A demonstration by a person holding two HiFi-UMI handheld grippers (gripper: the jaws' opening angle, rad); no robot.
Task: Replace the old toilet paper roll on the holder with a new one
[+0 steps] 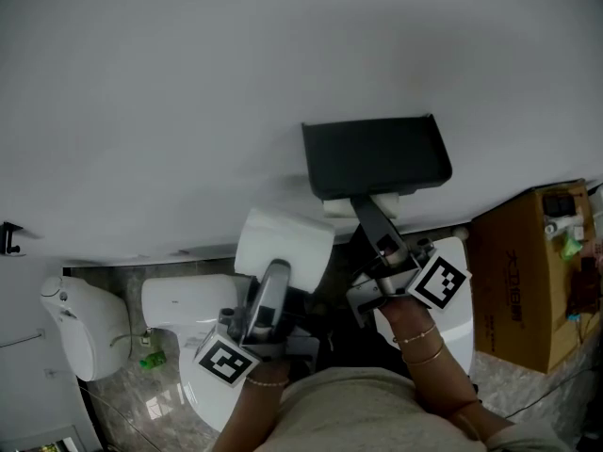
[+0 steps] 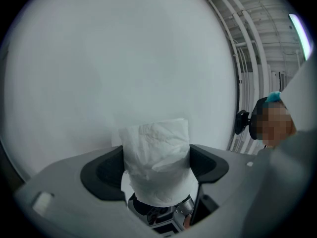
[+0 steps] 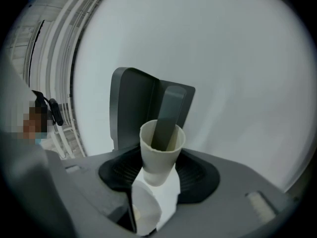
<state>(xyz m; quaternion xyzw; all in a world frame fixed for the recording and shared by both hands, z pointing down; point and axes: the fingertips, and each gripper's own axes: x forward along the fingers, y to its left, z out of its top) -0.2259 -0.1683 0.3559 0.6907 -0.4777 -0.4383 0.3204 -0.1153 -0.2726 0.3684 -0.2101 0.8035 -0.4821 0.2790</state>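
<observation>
No legible text; only blurred print on cardboard box

In the head view, the white toilet paper roll hid the jaw tips of the left gripper. The brown cardboard box ran off the right edge, its print too small for us to read. In the right gripper view, a scrap of white paper covered the lower end of the beige cardboard tube. We could not tell whether the right gripper pressed on that tube.
</observation>
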